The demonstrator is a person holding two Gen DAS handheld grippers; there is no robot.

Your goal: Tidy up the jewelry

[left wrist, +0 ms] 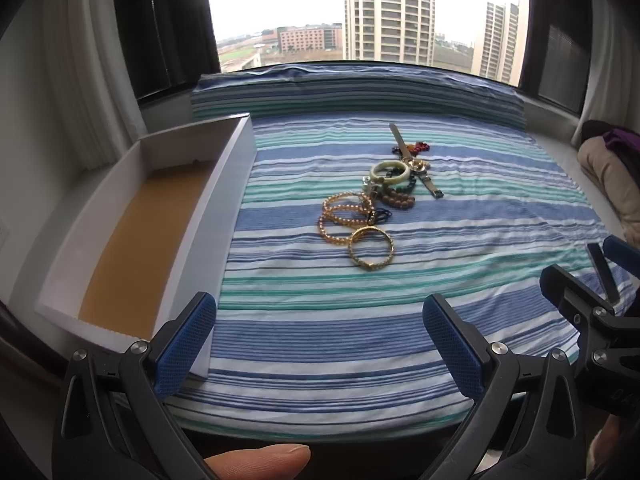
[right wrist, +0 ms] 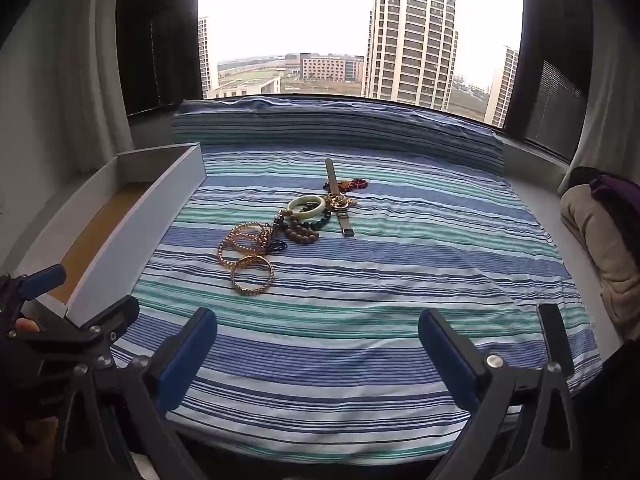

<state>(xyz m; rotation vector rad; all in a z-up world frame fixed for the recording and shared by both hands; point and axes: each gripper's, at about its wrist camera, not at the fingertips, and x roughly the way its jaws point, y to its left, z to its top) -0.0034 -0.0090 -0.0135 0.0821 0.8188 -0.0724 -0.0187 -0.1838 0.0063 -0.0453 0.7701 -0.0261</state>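
Observation:
A pile of jewelry lies on the striped cloth (left wrist: 360,320): a gold bangle (left wrist: 371,250) nearest, gold bead bracelets (left wrist: 344,212), a pale jade bangle (left wrist: 390,173), brown and dark bead strings (left wrist: 398,198), a watch (left wrist: 416,164) and red beads (left wrist: 420,147). The same pile shows in the right wrist view, with the gold bangle (right wrist: 252,274), jade bangle (right wrist: 306,206) and watch (right wrist: 338,200). An empty white box (left wrist: 236,172) with a tan floor stands left of the cloth. My left gripper (left wrist: 320,344) is open and empty, short of the pile. My right gripper (right wrist: 318,348) is open and empty too.
The cloth covers a window seat with a striped cushion (left wrist: 360,92) along the glass. A beige and purple bundle (left wrist: 612,168) lies at the right. The box wall (right wrist: 160,216) borders the cloth's left side. The right gripper's body (left wrist: 592,308) shows at right.

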